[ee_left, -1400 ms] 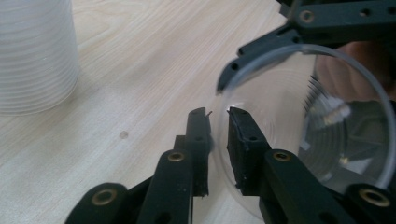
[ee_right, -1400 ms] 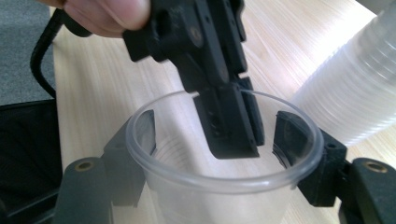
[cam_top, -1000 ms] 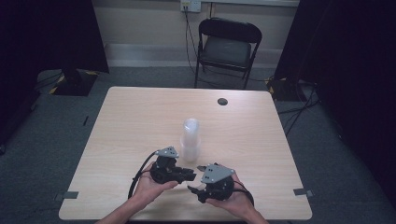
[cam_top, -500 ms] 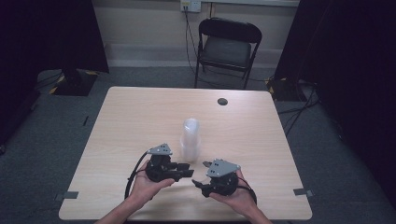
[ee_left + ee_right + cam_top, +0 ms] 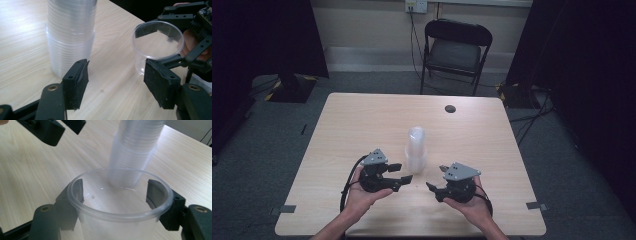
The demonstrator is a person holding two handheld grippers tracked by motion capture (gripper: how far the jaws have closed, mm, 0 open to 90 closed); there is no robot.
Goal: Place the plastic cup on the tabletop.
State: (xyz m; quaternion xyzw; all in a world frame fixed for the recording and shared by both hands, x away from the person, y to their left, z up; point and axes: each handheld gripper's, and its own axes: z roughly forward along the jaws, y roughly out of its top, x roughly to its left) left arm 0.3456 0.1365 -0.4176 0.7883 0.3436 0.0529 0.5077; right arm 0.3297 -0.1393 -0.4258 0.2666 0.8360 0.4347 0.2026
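A tall stack of clear plastic cups (image 5: 415,149) stands upright near the middle of the table; in the left gripper view the stack (image 5: 71,32) rises just beyond my left jaw. My left gripper (image 5: 403,172) sits left of the stack's base. Its jaws (image 5: 116,80) have just been opening and stand open with nothing between them. My right gripper (image 5: 437,178) is to the right of the stack, shut on a single clear cup (image 5: 120,202), one pad on each side of its wall. That cup (image 5: 157,42) is held upright just above the tabletop.
The light wooden table (image 5: 362,120) carries a small dark round object (image 5: 450,108) near its far edge. A black folding chair (image 5: 455,50) stands behind the table. Both hands are close to the table's near edge.
The two grippers, close together in front of the stack a second ago, have drawn apart. The left jaws have opened. The right gripper has moved right with the single cup.
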